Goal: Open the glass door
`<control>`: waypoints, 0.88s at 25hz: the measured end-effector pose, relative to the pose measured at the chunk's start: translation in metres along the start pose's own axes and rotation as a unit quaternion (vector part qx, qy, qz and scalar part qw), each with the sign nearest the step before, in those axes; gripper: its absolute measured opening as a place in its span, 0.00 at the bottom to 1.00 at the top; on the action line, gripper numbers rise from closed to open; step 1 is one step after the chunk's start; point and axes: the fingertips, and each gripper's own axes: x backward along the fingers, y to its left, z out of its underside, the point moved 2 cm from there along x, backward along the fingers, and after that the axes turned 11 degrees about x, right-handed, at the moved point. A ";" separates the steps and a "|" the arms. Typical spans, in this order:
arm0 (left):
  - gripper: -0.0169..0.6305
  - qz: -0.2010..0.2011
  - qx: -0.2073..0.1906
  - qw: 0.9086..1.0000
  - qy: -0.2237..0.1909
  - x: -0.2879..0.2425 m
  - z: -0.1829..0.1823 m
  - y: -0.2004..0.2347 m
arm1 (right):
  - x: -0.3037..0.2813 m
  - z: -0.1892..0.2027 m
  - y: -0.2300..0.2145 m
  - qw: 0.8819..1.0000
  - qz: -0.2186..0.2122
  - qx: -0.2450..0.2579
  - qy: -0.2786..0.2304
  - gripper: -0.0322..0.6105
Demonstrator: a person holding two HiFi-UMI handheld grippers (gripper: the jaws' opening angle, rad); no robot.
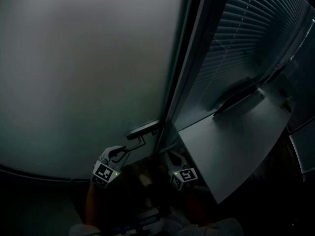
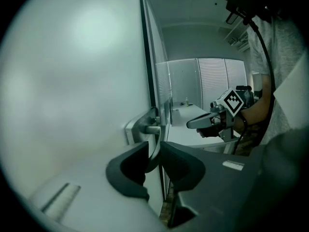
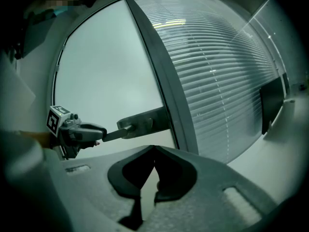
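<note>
Down at about 7 o'clock of the head view, the left gripper (image 1: 120, 152) is clamped on the door handle (image 1: 144, 130) — its own view shows the metal lever pinched between the two dark jaws, near the lever's free end. The handle sits on the frosted glass door (image 1: 88, 58), which fills the head view from 9 to 12 o'clock. It lies just beside the dark door frame (image 1: 183, 77) that runs from the centre up toward 12. The right gripper (image 1: 172, 159) hangs at 6 o'clock, just to the right of the handle and apart from it. Its jaws are closed tip to tip with nothing between them, and they point toward the frame and the slatted blinds (image 1: 246, 43), which fill 1 to 2 o'clock. A pale tabletop (image 1: 236, 141) spreads at 4 o'clock. The person's forearms show dimly at the bottom edge — the whole scene is dark, and whether the door is latched or slightly ajar cannot be told.
</note>
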 end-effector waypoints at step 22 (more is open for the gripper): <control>0.17 0.000 -0.232 0.910 0.342 -0.032 0.039 0.002 | 0.010 0.009 -0.018 1.000 0.022 -0.019 0.010 0.05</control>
